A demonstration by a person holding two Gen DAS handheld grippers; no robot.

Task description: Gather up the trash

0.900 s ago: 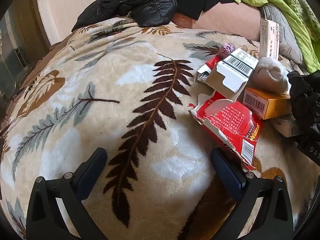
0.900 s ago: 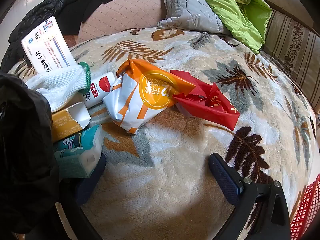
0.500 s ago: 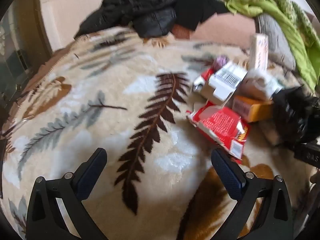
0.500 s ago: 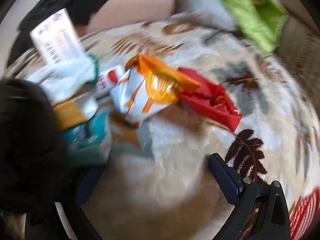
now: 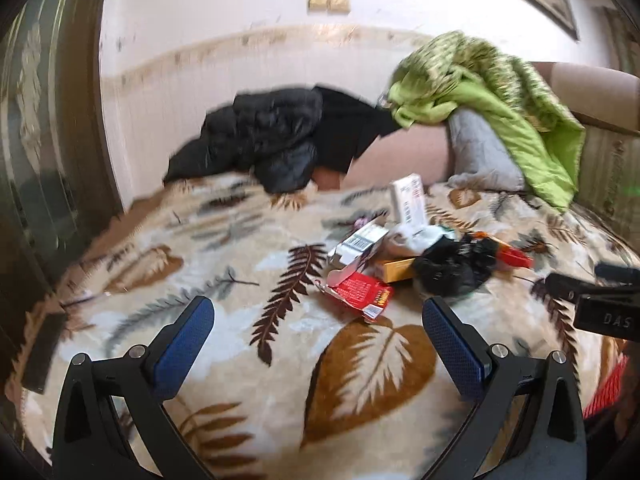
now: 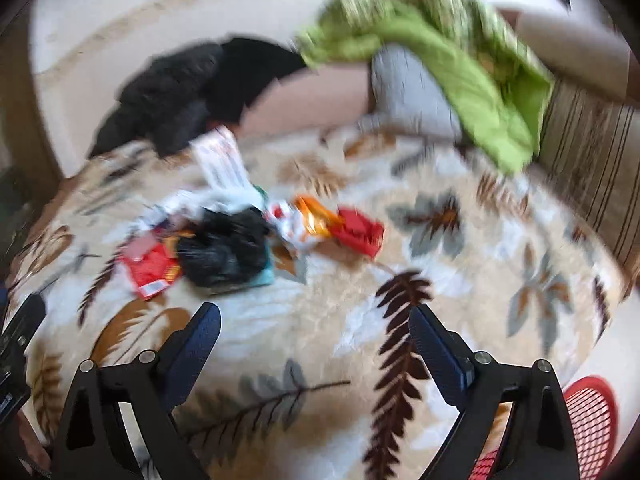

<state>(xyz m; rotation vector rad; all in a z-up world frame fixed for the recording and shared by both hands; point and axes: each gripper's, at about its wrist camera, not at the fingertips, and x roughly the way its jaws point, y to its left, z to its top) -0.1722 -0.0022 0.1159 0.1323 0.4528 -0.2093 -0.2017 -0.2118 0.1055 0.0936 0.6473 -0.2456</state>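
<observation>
A heap of trash lies in the middle of a leaf-patterned blanket [image 5: 208, 248]: a torn red carton [image 5: 360, 294], a white carton with a barcode [image 5: 356, 246], an orange box [image 5: 394, 270], a tall white box [image 5: 410, 200] and a crumpled black bag [image 5: 454, 266]. The right wrist view, blurred, shows the black bag [image 6: 224, 246], the red carton [image 6: 152, 266], an orange-and-white wrapper [image 6: 310, 224] and a red wrapper [image 6: 358, 234]. My left gripper [image 5: 316, 330] hangs open, well short of the heap. Nothing sits between the open fingers of my right gripper [image 6: 314, 334].
A black jacket [image 5: 260, 140], a green quilt [image 5: 500, 92] and a grey pillow [image 5: 480, 152] are piled at the back against the wall. A red mesh basket [image 6: 592, 420] stands at the lower right, off the blanket's edge. Dark wooden furniture [image 5: 36, 160] rises on the left.
Both grippers have pulled back and up from the heap, so the trash looks smaller and farther away. The black bag now lies on the pile, apart from the right gripper.
</observation>
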